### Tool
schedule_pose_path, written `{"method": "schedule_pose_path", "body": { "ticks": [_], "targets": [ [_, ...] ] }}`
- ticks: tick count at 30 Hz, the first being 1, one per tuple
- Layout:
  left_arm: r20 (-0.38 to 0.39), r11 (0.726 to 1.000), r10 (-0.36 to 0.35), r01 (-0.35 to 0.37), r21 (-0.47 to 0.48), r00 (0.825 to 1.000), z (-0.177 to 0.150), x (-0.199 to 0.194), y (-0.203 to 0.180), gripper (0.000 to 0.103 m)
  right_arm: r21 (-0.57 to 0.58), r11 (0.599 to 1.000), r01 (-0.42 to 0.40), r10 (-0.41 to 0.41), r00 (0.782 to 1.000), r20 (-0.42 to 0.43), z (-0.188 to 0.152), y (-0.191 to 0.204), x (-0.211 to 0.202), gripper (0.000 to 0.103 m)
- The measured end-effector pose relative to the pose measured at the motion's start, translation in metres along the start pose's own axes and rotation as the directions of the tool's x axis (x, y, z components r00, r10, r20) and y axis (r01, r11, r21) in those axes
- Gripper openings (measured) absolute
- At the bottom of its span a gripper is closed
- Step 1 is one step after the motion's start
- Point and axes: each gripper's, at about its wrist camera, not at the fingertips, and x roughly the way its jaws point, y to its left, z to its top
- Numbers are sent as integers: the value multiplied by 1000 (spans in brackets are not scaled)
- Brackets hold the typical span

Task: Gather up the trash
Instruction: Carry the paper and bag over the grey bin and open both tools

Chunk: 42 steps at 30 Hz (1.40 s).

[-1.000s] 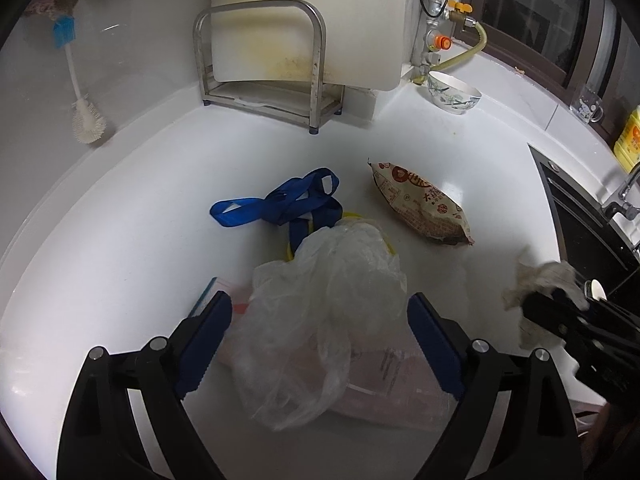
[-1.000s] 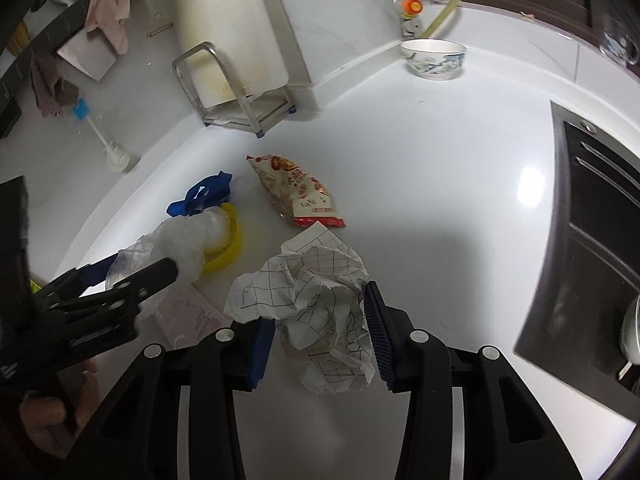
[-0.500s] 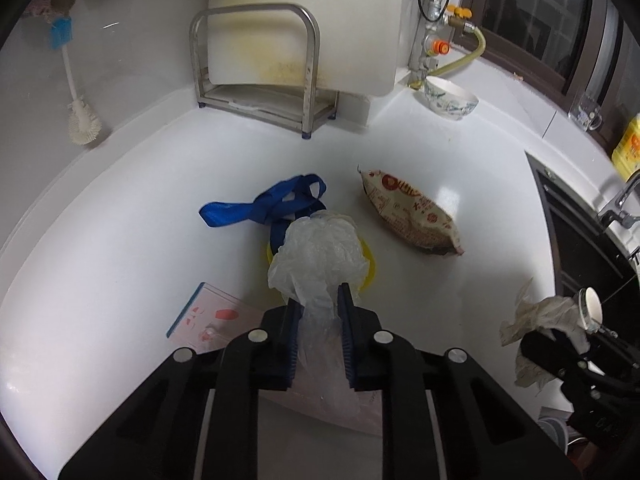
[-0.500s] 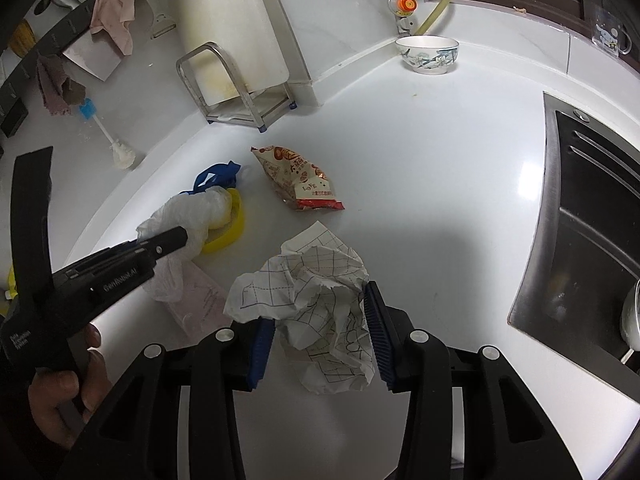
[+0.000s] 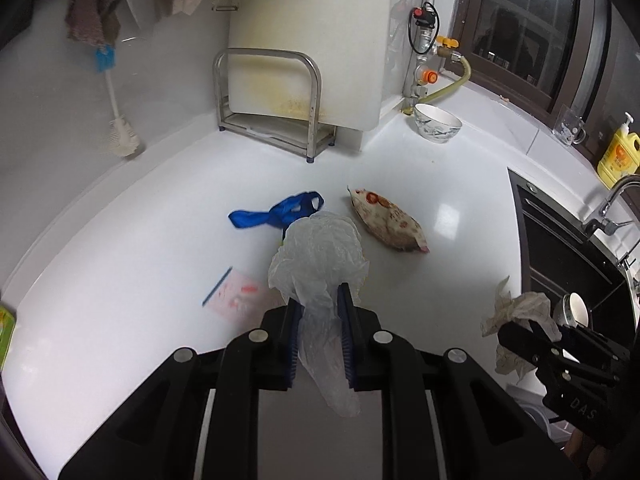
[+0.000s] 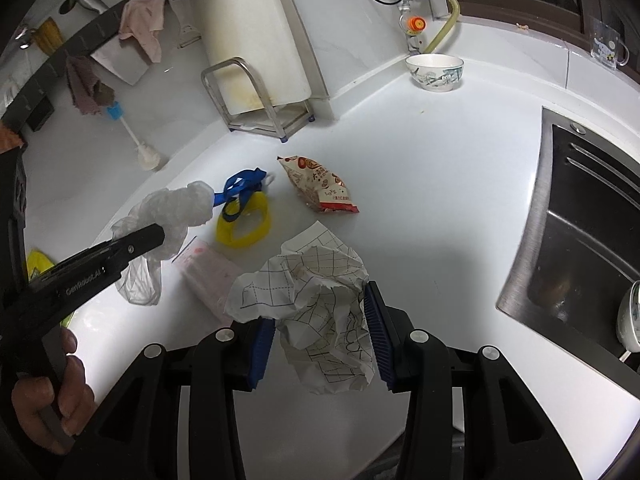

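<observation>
My left gripper [image 5: 319, 312] is shut on a crumpled clear plastic bag [image 5: 320, 256] and holds it above the white counter; the bag also shows in the right wrist view [image 6: 168, 216]. My right gripper [image 6: 320, 316] is shut on a crumpled sheet of grid-printed paper [image 6: 316, 296], seen too in the left wrist view [image 5: 516, 316]. On the counter lie a snack packet [image 5: 386, 220], a blue strap [image 5: 276, 212], a yellow ring [image 6: 244, 224] and a pink zip pouch [image 5: 240, 296].
A steel rack [image 5: 268, 104] with a white board stands at the back. A bowl [image 5: 437, 123] sits by the pipe. A dark sink [image 6: 588, 220] lies to the right. A bottle brush [image 5: 120, 140] leans on the left wall. A yellow soap bottle [image 5: 618, 152] stands far right.
My left gripper closed on the plastic bag and lifted it off the pink pouch. The right gripper kept its hold on the paper and rose slightly.
</observation>
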Motion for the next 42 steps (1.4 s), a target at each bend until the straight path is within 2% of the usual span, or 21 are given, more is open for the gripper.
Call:
{"method": "schedule_pose_path", "body": {
  "ticks": [9, 21, 31, 37, 42],
  "targets": [
    [-11, 998, 49, -50, -29, 999, -47, -51, -36, 18, -41, 998, -57, 57, 998, -11, -36, -17, -47, 42],
    [-35, 989, 92, -95, -109, 995, -125, -117, -116, 18, -125, 983, -135, 126, 989, -80, -100, -66, -121, 42],
    [-87, 976, 129, -143, -167, 988, -187, -128, -170, 18, -170, 967, -189, 159, 972, -175, -147, -105, -144, 42],
    [-142, 970, 143, -167, -176, 979, -209, -122, -182, 18, -162, 965, -206, 168, 961, -222, -165, -120, -143, 42],
    [-181, 973, 131, -161, -164, 975, -218, -112, -186, 18, -144, 968, -204, 163, 953, -255, -174, -124, -130, 42]
  ]
}}
